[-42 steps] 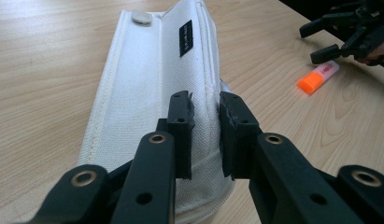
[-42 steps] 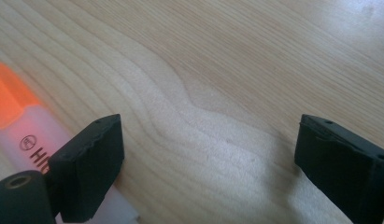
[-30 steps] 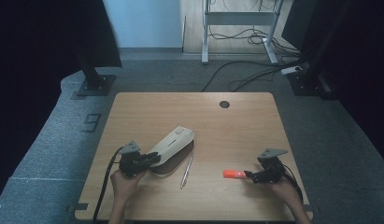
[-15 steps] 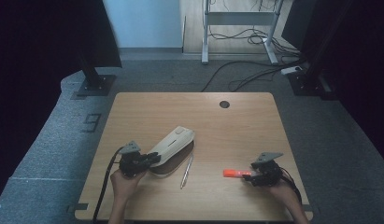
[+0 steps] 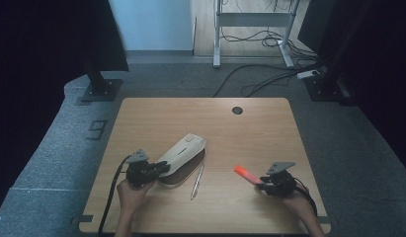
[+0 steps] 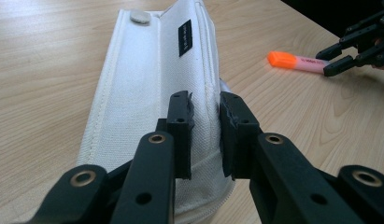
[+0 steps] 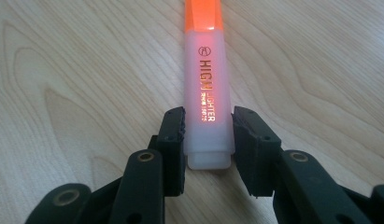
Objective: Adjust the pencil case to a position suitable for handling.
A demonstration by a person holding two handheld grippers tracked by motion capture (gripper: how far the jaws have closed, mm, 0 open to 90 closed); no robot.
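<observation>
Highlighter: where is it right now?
High view: highlighter lies on the table's right front, between the right claw's jaws, right of the pen.

Orange-capped highlighter (image 7: pixel 206 79) flat on table's right side; white fabric pencil case (image 6: pixel 152 88) lies diagonally, left-centre.

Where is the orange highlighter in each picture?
High view: highlighter lies lower right on the table, at the right gripper.
Left gripper view: upper right, far off.
Right gripper view: centre, between the jaws.
Shared landmark: its orange cap.
</observation>
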